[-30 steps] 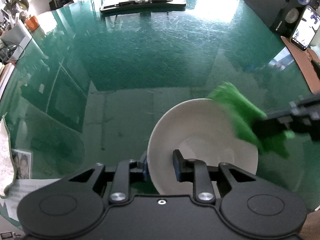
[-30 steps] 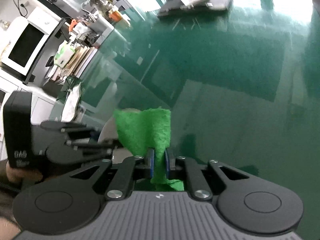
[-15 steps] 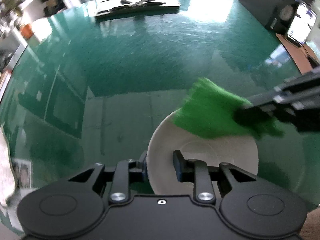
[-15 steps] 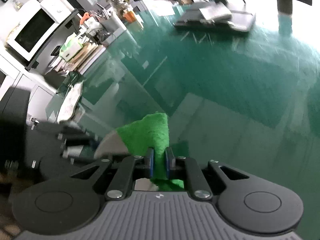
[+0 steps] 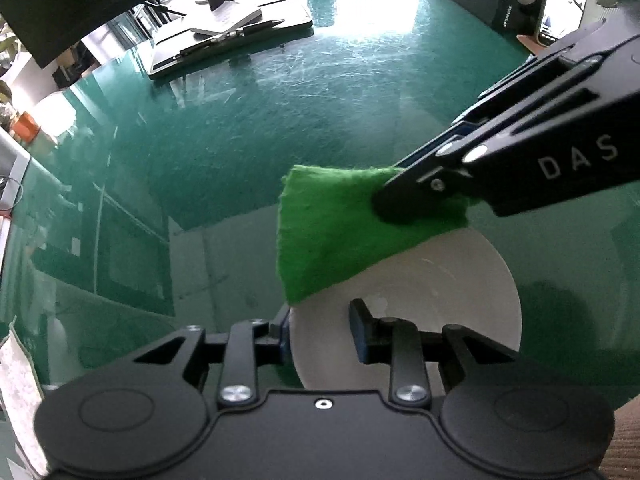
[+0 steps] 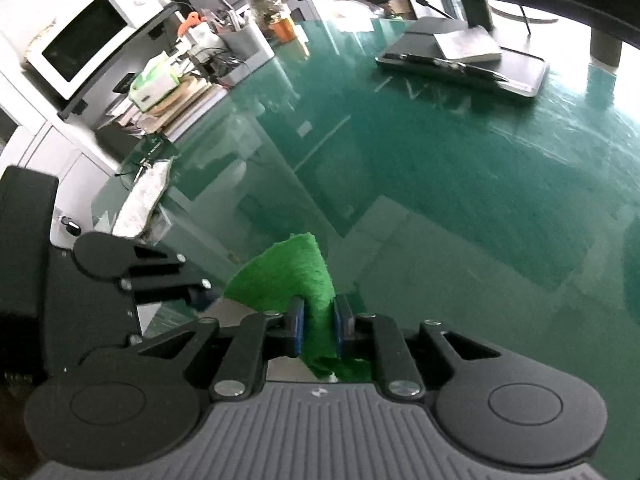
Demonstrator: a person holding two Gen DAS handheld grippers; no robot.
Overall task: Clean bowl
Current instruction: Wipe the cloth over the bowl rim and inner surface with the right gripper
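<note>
Overhead, glossy green table mirrors room.

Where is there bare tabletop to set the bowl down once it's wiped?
Widest free patch: the green table ahead of the bowl, up to the laptop at the far edge. Also bare to the bowl's left. Crowded: the right side, where the right gripper brings in the green cloth, and the papers at near left.

Bright daylight from the far side, glare on green table, fisheye-bent edges
</note>
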